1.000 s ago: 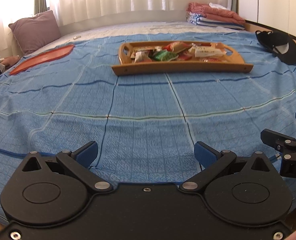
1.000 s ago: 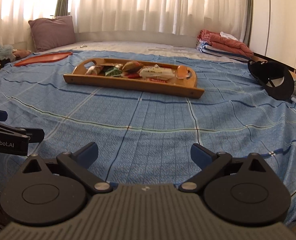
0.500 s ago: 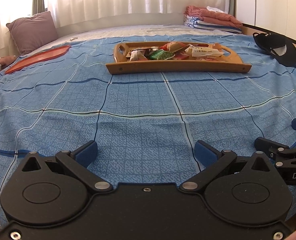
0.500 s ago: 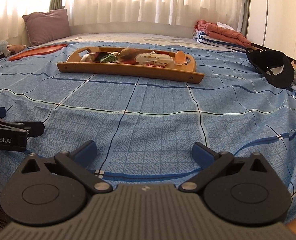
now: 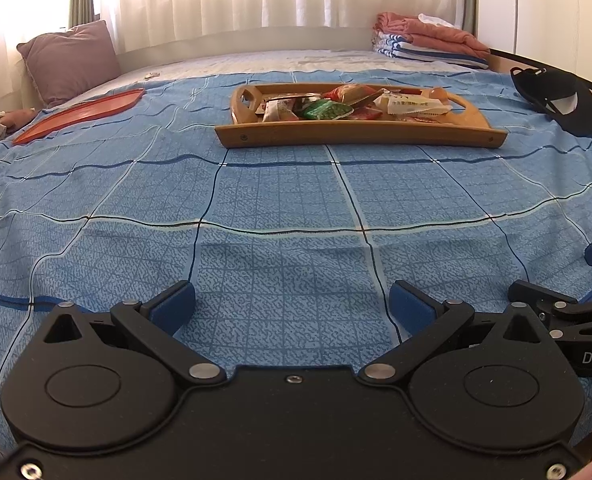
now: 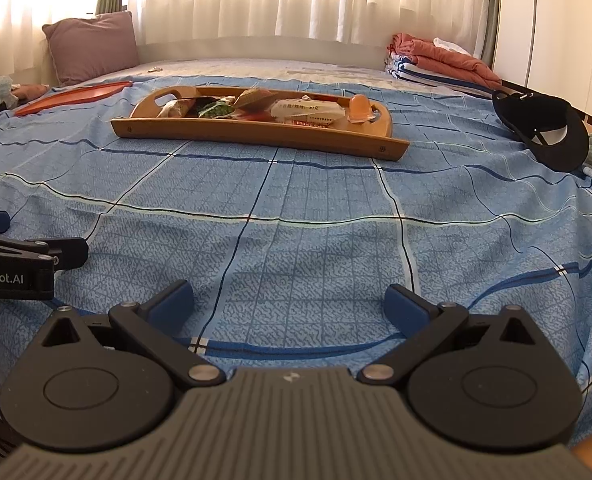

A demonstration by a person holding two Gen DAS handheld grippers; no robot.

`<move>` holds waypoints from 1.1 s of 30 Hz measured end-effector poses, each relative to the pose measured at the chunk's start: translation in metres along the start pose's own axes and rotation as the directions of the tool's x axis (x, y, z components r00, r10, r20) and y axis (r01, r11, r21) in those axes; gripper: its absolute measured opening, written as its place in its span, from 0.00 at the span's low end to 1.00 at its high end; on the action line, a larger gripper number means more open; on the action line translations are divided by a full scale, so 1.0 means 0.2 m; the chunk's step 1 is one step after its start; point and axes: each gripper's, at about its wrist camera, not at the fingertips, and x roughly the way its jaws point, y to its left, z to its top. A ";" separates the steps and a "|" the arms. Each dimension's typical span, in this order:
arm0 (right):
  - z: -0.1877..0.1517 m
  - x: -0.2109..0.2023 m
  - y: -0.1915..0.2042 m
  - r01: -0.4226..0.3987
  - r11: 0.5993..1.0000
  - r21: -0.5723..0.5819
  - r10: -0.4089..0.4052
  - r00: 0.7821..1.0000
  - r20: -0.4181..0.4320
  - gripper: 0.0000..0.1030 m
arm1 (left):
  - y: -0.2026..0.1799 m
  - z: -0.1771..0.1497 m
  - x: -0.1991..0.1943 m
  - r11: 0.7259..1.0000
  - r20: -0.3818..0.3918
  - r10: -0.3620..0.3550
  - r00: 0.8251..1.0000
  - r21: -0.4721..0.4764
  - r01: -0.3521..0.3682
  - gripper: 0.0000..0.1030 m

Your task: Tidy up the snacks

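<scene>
A wooden tray [image 5: 360, 138] [image 6: 255, 132] lies on the blue checked bedspread, far ahead of both grippers. It holds several snack packets: a green one [image 5: 326, 110] [image 6: 215, 110], a white one [image 5: 414, 105] [image 6: 308, 110], and an orange jelly cup [image 6: 361, 106] at its right end. My left gripper [image 5: 291, 304] hovers open over the near bedspread, nothing between its blue pads. My right gripper [image 6: 289, 302] is open and empty too, beside the left one. Each gripper shows at the edge of the other's view.
An orange-red flat tray [image 5: 79, 114] [image 6: 75, 96] lies at the far left. A black cap [image 5: 560, 98] [image 6: 544, 132] sits at the right edge. A mauve pillow [image 5: 69, 60] and folded towels [image 5: 428, 42] are at the back, under curtains.
Both views have shifted slightly, tilting down toward the bed then levelling out. Both grippers stay open and hold nothing. The tray and snacks have not moved.
</scene>
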 end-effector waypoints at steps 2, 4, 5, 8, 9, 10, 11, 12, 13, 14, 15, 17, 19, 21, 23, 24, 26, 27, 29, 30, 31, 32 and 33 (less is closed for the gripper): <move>0.00 0.00 0.00 0.000 1.000 0.000 0.000 1.000 0.000 1.00 | 0.00 0.00 0.00 1.000 -0.002 0.003 1.000 -0.005 -0.003 1.00; 0.00 0.00 0.00 0.000 1.000 0.000 0.000 1.000 -0.002 1.00 | 0.00 0.00 0.01 1.000 -0.004 0.005 1.000 -0.012 -0.006 1.00; 0.00 0.00 0.00 0.000 1.000 0.000 0.000 1.000 -0.003 1.00 | 0.00 0.01 0.01 1.000 -0.006 0.007 1.000 -0.014 -0.007 1.00; 0.00 0.00 0.00 -0.002 1.000 0.000 0.002 1.000 -0.008 1.00 | 0.00 0.01 0.01 1.000 -0.008 0.012 1.000 -0.018 -0.012 1.00; 0.00 0.01 0.00 -0.002 1.000 0.000 0.002 1.000 -0.009 1.00 | 0.00 0.01 0.01 1.000 -0.008 0.015 1.000 -0.018 -0.015 1.00; 0.01 0.01 0.00 -0.003 1.000 0.000 0.003 1.000 -0.010 1.00 | -0.01 0.01 0.01 1.000 -0.008 0.017 1.000 -0.018 -0.017 1.00; 0.01 0.01 0.00 -0.003 1.000 0.001 0.003 1.000 -0.011 1.00 | -0.01 0.01 0.01 1.000 -0.006 0.018 1.000 -0.017 -0.018 1.00; 0.00 0.01 0.00 -0.003 1.000 0.002 0.003 1.000 -0.010 1.00 | -0.01 0.01 0.01 1.000 -0.006 0.019 1.000 -0.016 -0.019 1.00; 0.00 0.00 0.00 -0.002 1.000 0.002 0.002 1.000 -0.009 1.00 | -0.01 0.01 0.01 1.000 -0.007 0.019 1.000 -0.015 -0.019 1.00; 0.00 0.00 0.00 -0.001 1.000 0.001 0.001 1.000 -0.007 1.00 | -0.01 0.01 0.01 1.000 -0.008 0.018 1.000 -0.016 -0.018 1.00; 0.00 0.00 0.00 0.000 1.000 0.000 0.000 1.000 -0.005 1.00 | -0.01 0.01 0.01 1.000 -0.010 0.016 1.000 -0.017 -0.016 1.00; 0.00 0.01 0.00 0.001 1.000 0.001 -0.001 1.000 -0.005 1.00 | 0.00 0.01 0.02 1.000 -0.014 0.013 1.000 -0.019 -0.014 1.00; 0.00 0.01 0.00 0.001 1.000 0.000 -0.001 1.000 -0.006 1.00 | 0.00 0.01 0.02 1.000 -0.015 0.013 1.000 -0.017 -0.013 1.00; 0.00 0.01 0.00 0.000 1.000 -0.002 0.000 1.000 -0.006 1.00 | 0.00 0.01 0.02 1.000 -0.015 0.013 1.000 -0.017 -0.013 1.00; 0.00 0.01 0.00 -0.001 1.000 -0.001 0.001 1.000 -0.008 1.00 | 0.00 0.01 0.02 1.000 -0.016 0.012 1.000 -0.014 -0.012 1.00; 0.00 0.00 0.00 -0.001 1.000 -0.001 0.001 1.000 -0.008 1.00 | 0.00 0.01 0.02 1.000 -0.016 0.011 1.000 -0.014 -0.011 1.00; 0.00 0.00 0.00 0.000 1.000 -0.002 0.000 1.000 -0.006 1.00 | 0.00 0.01 0.02 1.000 -0.016 0.008 1.000 -0.013 -0.008 1.00; 0.00 0.00 0.00 0.000 1.000 -0.002 0.000 1.000 -0.006 1.00 | 0.00 0.01 0.02 1.000 -0.016 0.007 1.000 -0.012 -0.007 1.00; -0.01 0.00 0.00 0.000 1.000 -0.002 0.000 1.000 -0.007 1.00 | 0.00 0.01 0.02 1.000 -0.016 0.005 1.000 -0.008 -0.006 1.00; -0.01 0.00 0.00 -0.001 1.000 -0.001 0.001 1.000 -0.008 1.00 | 0.00 0.01 0.02 1.000 -0.017 0.005 1.000 -0.008 -0.005 1.00; -0.01 0.00 0.00 -0.001 1.000 -0.001 0.001 1.000 -0.008 1.00 | 0.00 0.01 0.02 1.000 -0.017 0.005 1.000 -0.008 -0.005 1.00; -0.01 0.00 0.00 -0.001 1.000 -0.001 0.001 1.000 -0.008 1.00 | 0.00 0.02 0.02 1.000 -0.017 0.005 1.000 -0.008 -0.005 1.00; -0.01 0.00 0.00 -0.001 1.000 -0.001 0.001 1.000 -0.008 1.00 | 0.00 0.02 0.02 1.000 -0.017 0.004 1.000 -0.008 -0.004 1.00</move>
